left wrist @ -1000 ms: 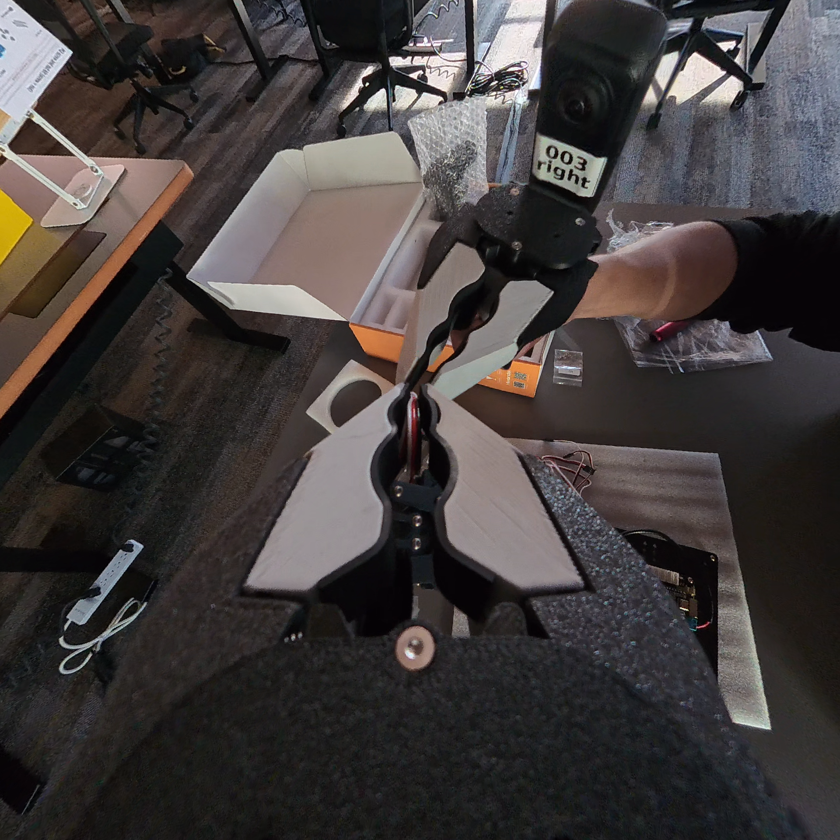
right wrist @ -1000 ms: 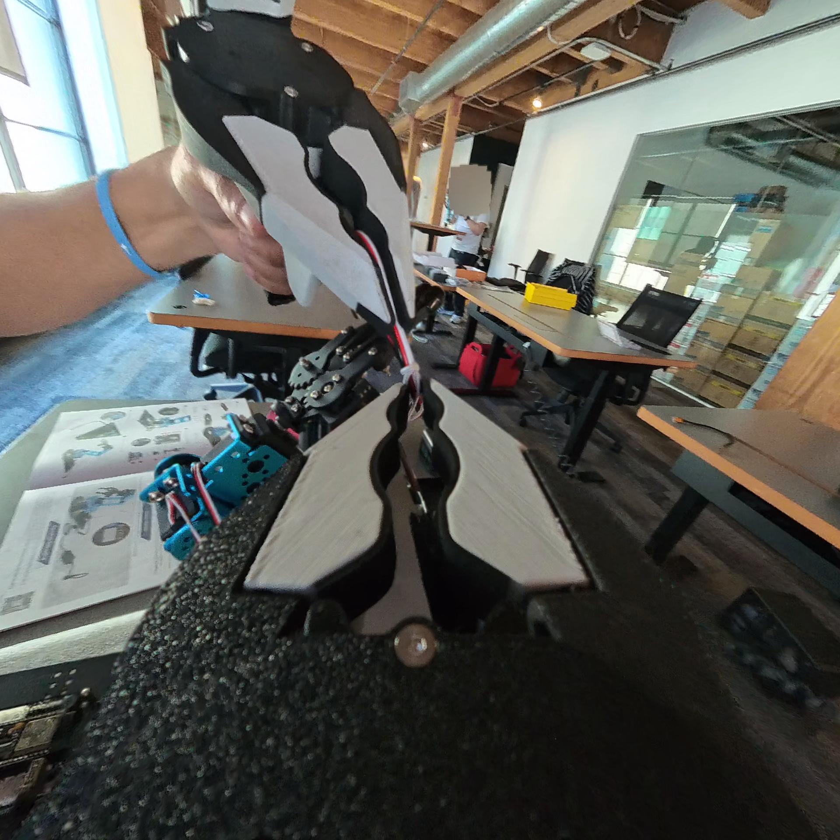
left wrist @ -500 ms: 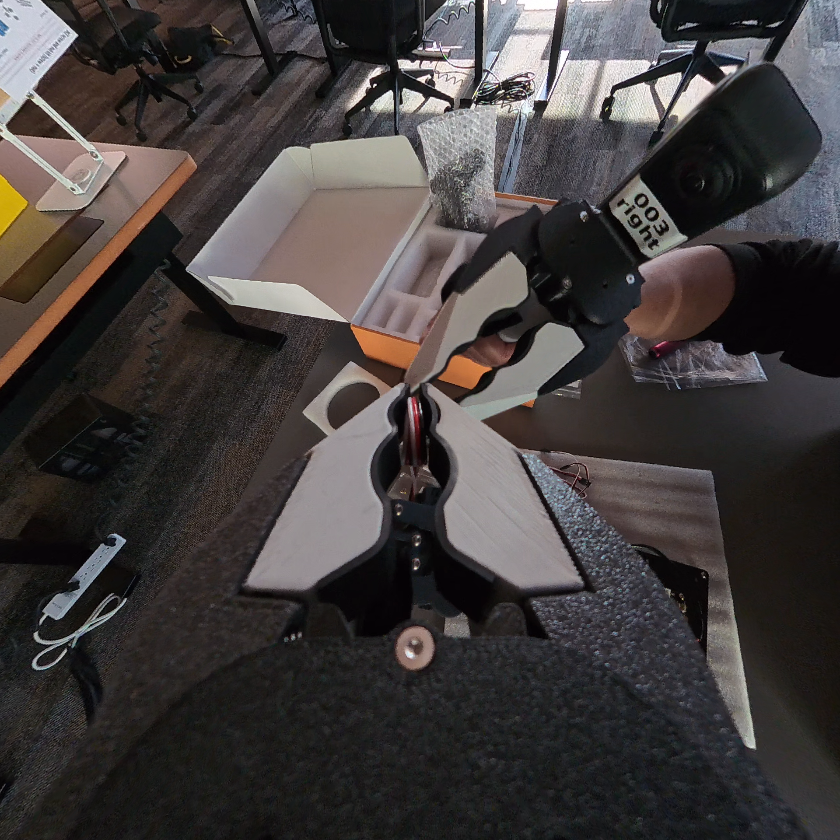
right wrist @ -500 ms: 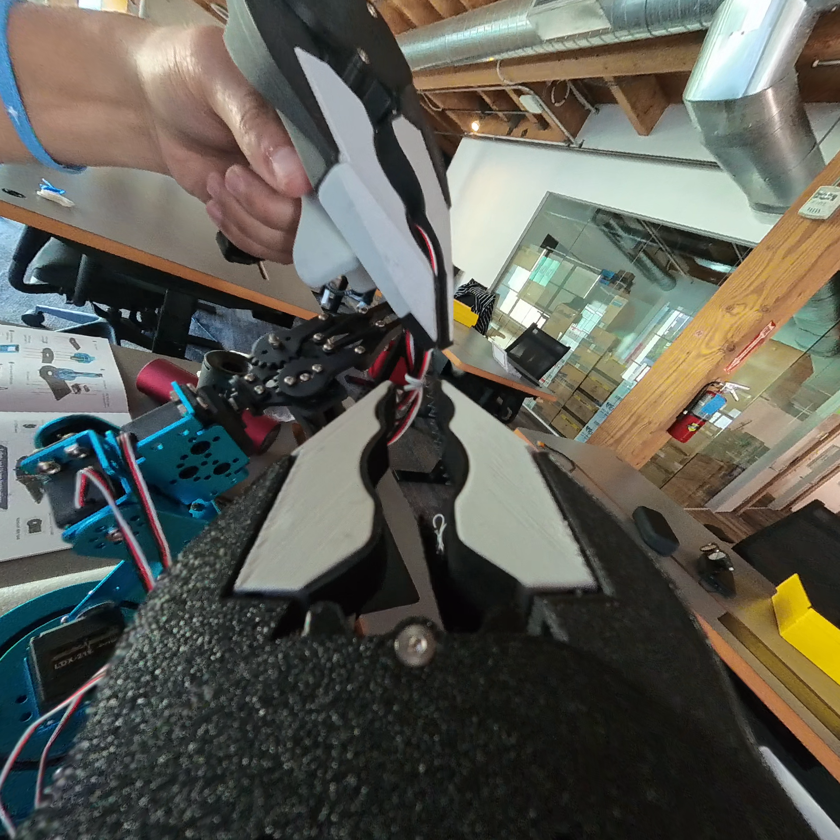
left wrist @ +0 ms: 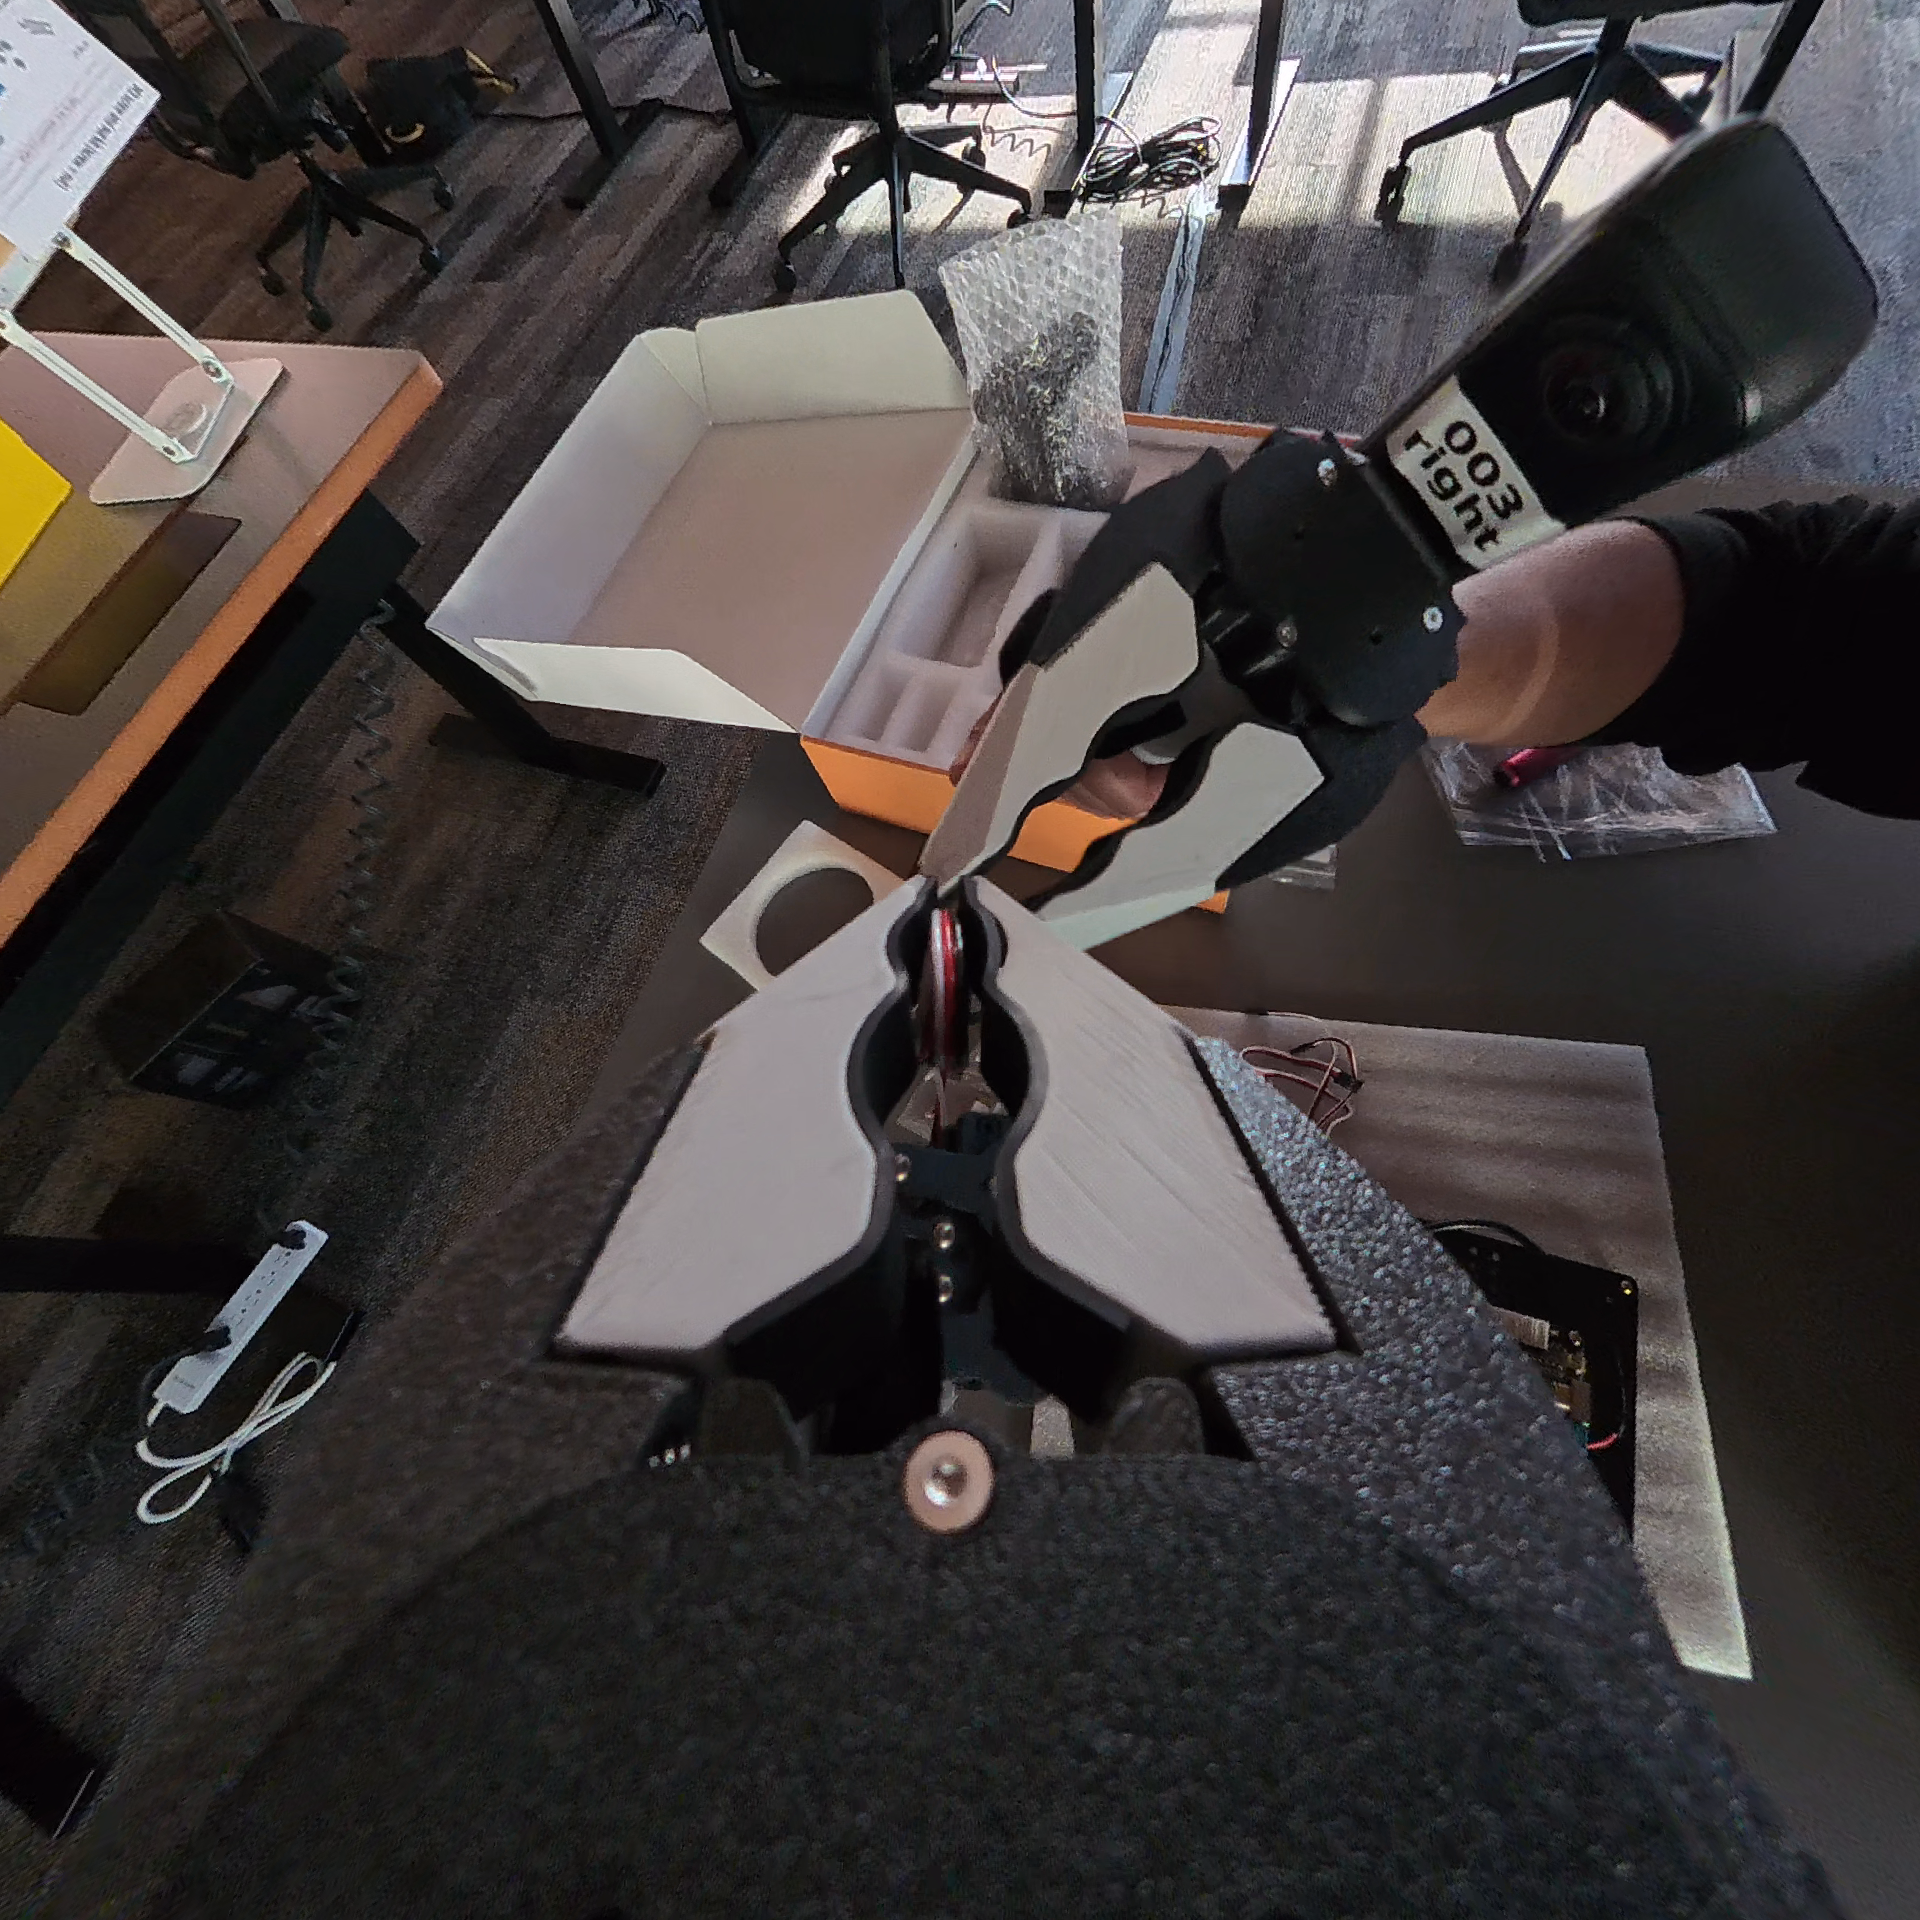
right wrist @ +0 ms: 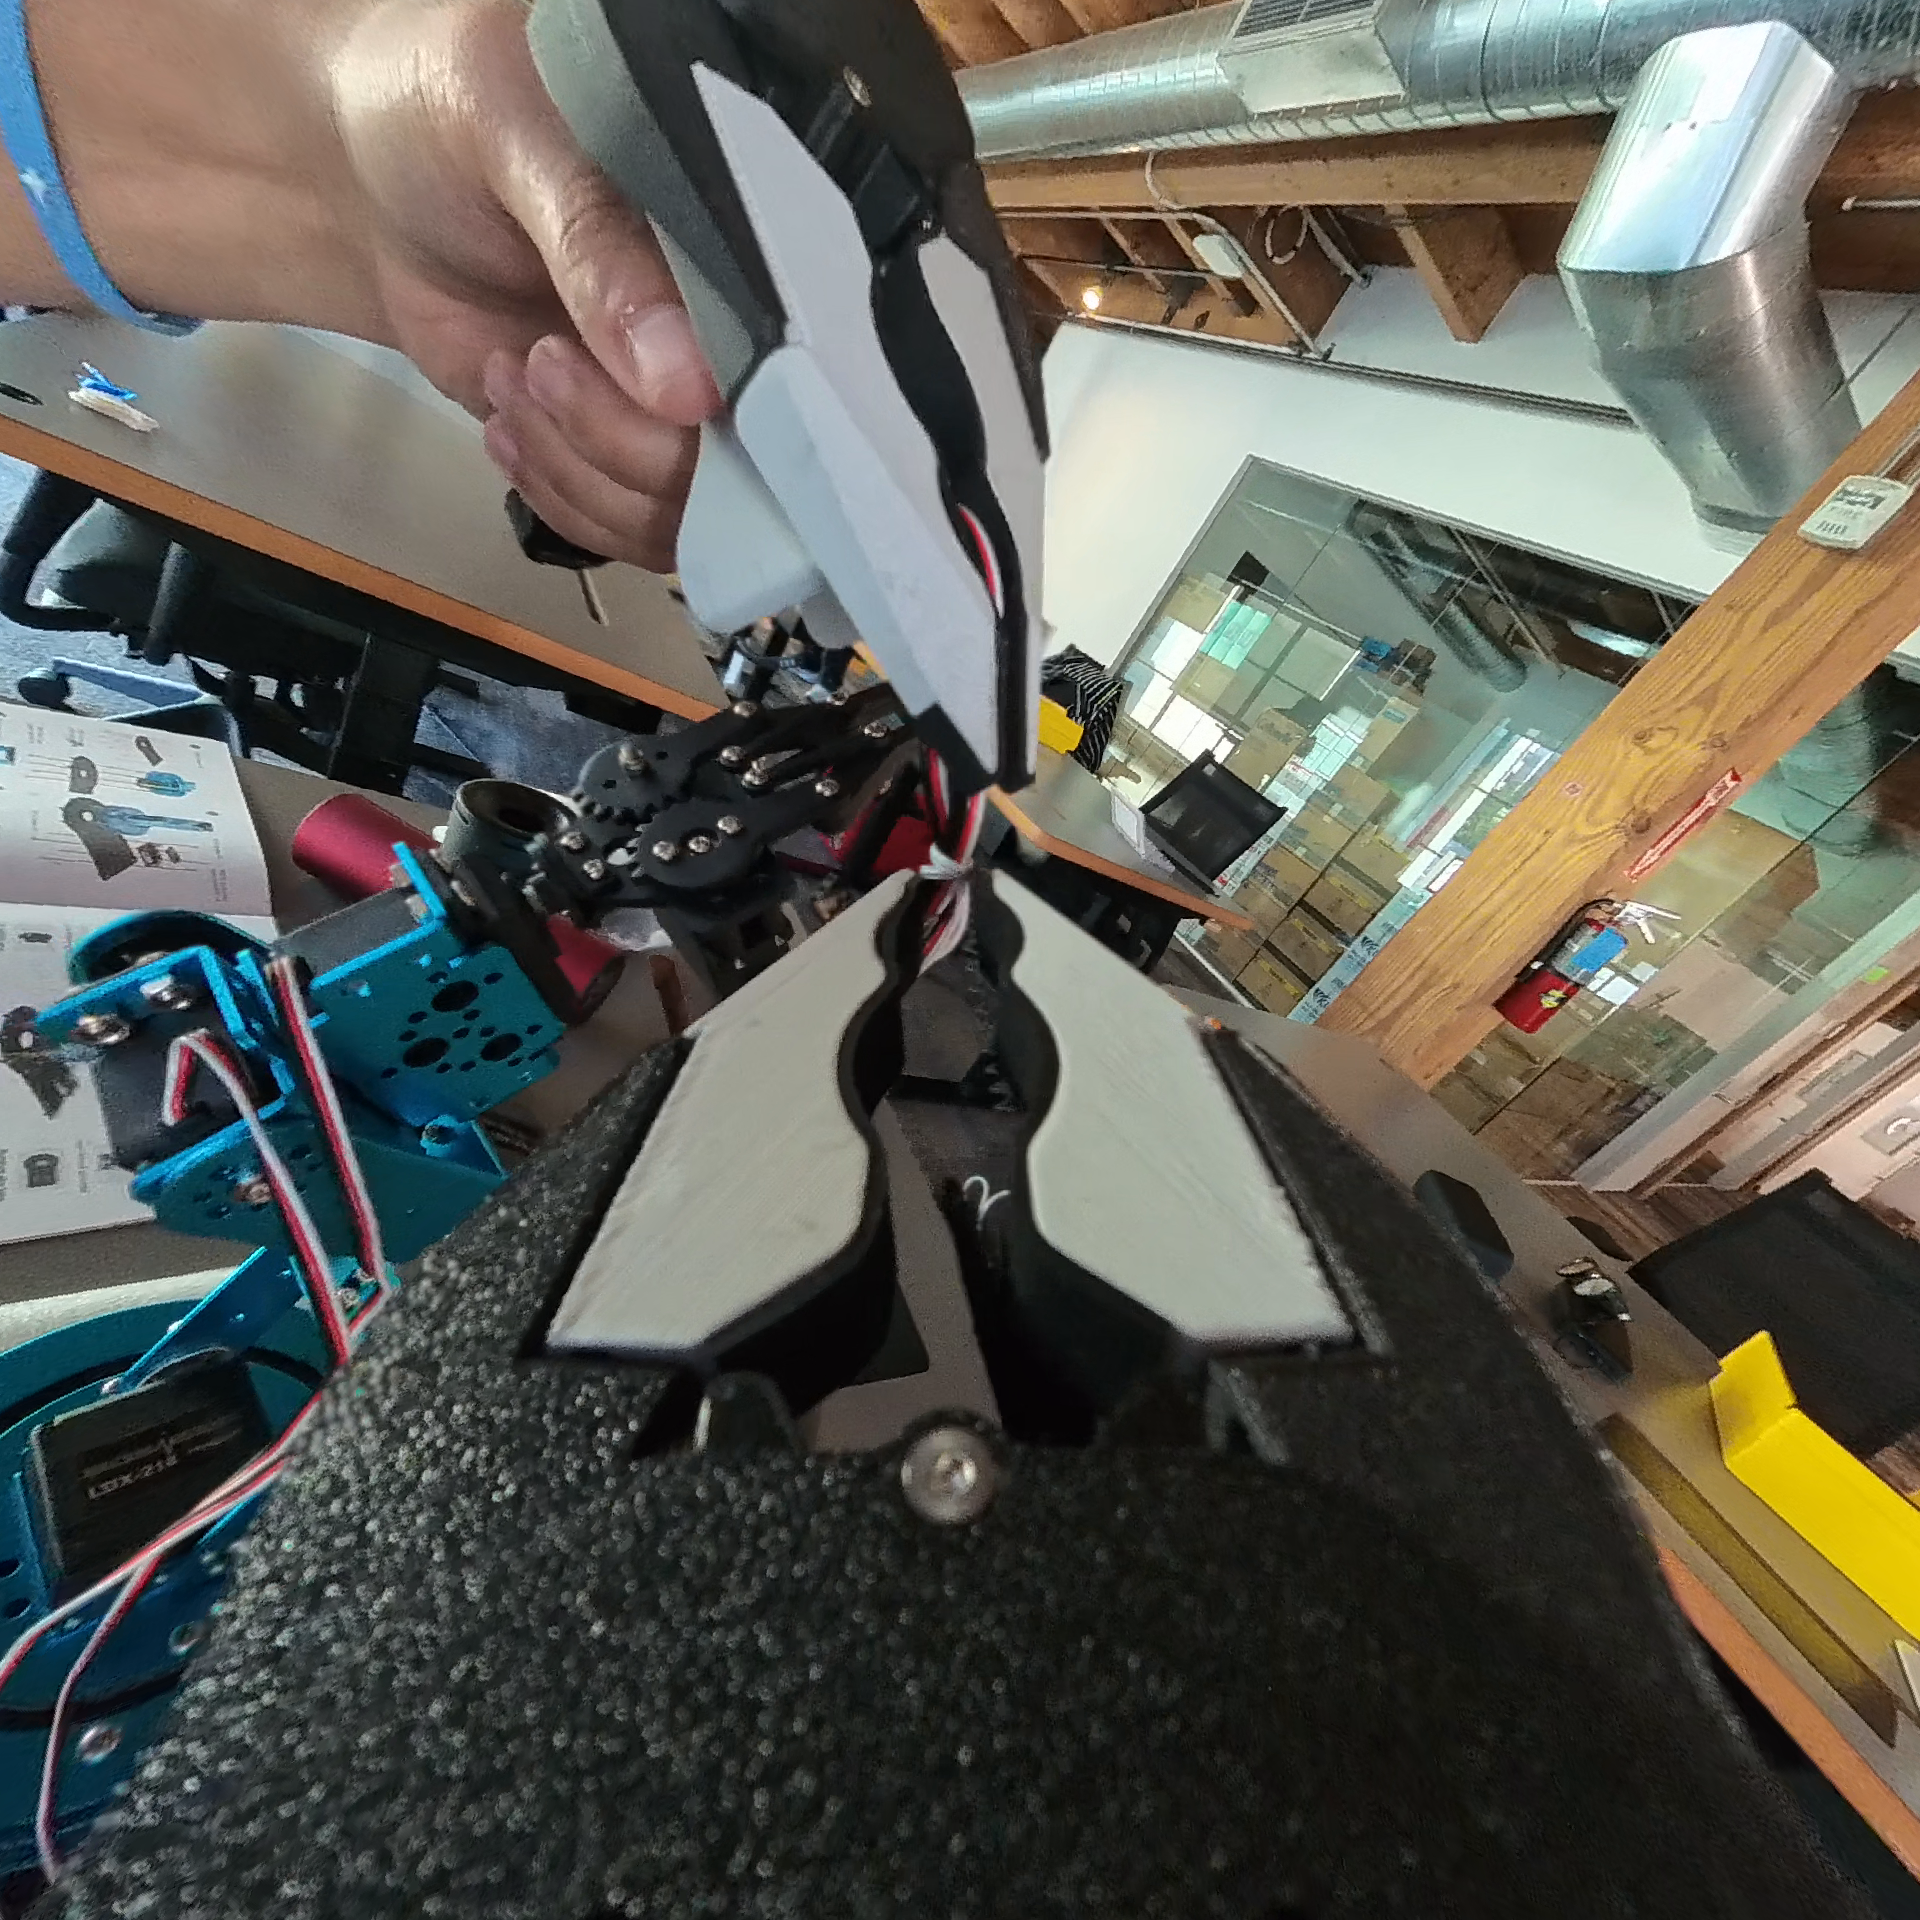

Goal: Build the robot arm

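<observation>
Red-white-black servo wire [left wrist: 943,961] is pinched in the pressed-together left claw [left wrist: 943,894], up above the dark desk [left wrist: 1507,966], and the right claw [right wrist: 954,883], spread, tips straddling that same wire, meets it just beside the blue bracket robot [right wrist: 416,1023].

Open-plan office-workshop: rolling chairs [left wrist: 883,125], orange-edged desks [right wrist: 312,488], exposed ducts [right wrist: 1714,260], glass-walled stockroom [right wrist: 1351,727].

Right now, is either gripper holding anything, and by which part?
The left gripper is shut on the red-white-black servo cable, pinched at its fingertips. The right gripper is open around the same cable, not clamping it.
</observation>
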`<act>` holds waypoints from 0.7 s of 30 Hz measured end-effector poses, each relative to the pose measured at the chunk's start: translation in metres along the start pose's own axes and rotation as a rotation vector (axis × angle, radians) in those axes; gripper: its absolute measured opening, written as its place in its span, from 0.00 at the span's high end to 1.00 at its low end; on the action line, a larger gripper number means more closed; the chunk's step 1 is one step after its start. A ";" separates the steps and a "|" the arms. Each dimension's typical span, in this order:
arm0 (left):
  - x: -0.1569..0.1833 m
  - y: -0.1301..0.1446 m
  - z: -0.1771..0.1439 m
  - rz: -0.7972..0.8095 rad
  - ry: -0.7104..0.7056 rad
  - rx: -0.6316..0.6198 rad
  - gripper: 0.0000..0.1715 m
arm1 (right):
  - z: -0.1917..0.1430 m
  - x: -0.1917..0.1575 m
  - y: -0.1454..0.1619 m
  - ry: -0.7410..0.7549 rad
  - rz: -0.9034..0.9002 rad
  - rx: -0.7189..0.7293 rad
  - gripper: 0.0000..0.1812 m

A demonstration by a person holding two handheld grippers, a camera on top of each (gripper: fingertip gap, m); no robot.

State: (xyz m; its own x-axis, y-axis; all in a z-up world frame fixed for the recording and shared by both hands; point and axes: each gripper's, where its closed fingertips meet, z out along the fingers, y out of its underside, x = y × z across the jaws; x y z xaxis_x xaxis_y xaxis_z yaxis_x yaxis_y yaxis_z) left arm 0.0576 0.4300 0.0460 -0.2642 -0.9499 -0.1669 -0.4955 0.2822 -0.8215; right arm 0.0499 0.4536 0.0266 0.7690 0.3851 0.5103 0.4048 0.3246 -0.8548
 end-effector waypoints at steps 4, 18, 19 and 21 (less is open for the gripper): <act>0.000 -0.001 0.002 -0.019 0.007 0.008 0.99 | 0.003 0.001 -0.001 0.058 -0.060 -0.008 0.96; -0.006 0.001 -0.004 -0.009 -0.034 0.002 0.99 | -0.001 0.001 0.004 0.034 0.025 0.014 0.90; -0.005 -0.001 -0.003 -0.019 -0.031 0.005 0.98 | 0.001 -0.002 0.003 0.047 0.010 0.021 0.89; -0.008 -0.003 -0.001 -0.054 -0.034 0.013 0.99 | 0.000 0.001 -0.004 0.098 0.019 0.065 0.89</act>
State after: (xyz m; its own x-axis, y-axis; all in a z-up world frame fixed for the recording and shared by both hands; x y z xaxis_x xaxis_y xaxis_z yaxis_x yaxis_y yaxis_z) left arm 0.0605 0.4366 0.0506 -0.2085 -0.9679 -0.1402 -0.4972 0.2283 -0.8370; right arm 0.0486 0.4525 0.0308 0.8221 0.3060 0.4801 0.3596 0.3747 -0.8546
